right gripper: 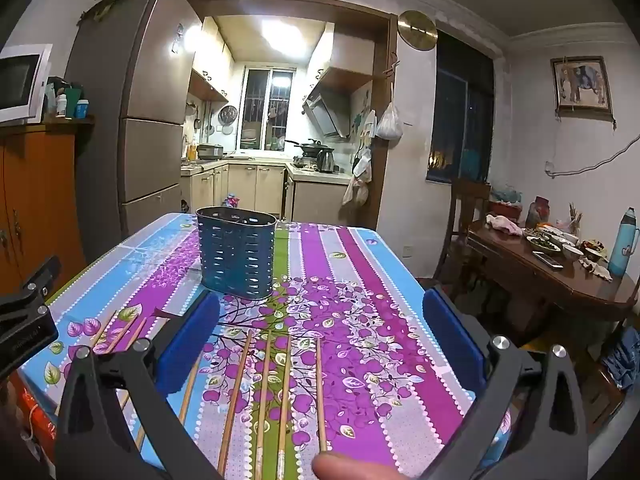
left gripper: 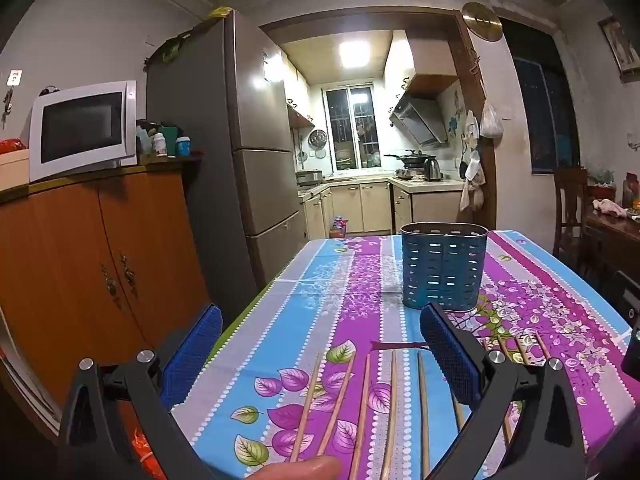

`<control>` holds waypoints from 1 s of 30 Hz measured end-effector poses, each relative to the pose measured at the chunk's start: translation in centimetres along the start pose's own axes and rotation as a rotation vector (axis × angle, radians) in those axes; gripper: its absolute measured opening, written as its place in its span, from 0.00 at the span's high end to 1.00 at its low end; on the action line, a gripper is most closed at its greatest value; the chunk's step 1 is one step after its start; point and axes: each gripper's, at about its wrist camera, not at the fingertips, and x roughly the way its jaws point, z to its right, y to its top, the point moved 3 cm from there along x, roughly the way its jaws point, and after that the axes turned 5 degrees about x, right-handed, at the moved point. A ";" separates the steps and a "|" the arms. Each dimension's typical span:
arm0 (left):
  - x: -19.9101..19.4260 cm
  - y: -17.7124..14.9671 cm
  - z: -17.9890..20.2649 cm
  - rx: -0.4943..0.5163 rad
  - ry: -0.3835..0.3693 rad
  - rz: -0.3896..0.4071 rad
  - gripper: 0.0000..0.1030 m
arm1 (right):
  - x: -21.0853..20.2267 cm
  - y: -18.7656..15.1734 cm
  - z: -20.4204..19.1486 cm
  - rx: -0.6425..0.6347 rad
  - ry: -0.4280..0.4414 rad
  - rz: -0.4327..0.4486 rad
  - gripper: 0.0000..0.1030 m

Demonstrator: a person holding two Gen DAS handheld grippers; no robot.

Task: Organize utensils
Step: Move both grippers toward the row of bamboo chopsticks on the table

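Note:
Several wooden chopsticks (left gripper: 362, 408) lie side by side on the flowered tablecloth near the table's front edge; they also show in the right wrist view (right gripper: 264, 396). A blue perforated utensil holder (left gripper: 442, 266) stands upright farther back on the table, and in the right wrist view (right gripper: 237, 254) it is back left. It looks empty. My left gripper (left gripper: 320, 320) is open above the chopsticks, holding nothing. My right gripper (right gripper: 320, 308) is open above the chopsticks, holding nothing.
The table (right gripper: 400, 280) carries a purple and blue cloth. An orange cabinet (left gripper: 100, 264) with a microwave (left gripper: 82, 130) and a fridge (left gripper: 224, 152) stand to the left. A wooden dining table (right gripper: 560, 276) with dishes and a thermos stands right.

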 end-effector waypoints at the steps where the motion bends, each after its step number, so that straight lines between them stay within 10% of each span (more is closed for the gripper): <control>1: 0.2 0.0 -0.2 -0.021 -0.003 -0.016 0.03 | 0.0 0.0 0.0 -0.001 -0.001 0.001 0.05; 25: 0.4 -3.3 0.6 -0.045 -0.206 -0.069 0.03 | -0.6 -0.3 0.1 -0.025 -0.026 0.016 0.05; 30: -0.6 -6.8 -0.4 -0.106 -0.260 -0.133 0.03 | -1.8 -1.8 0.8 0.006 0.083 0.004 0.05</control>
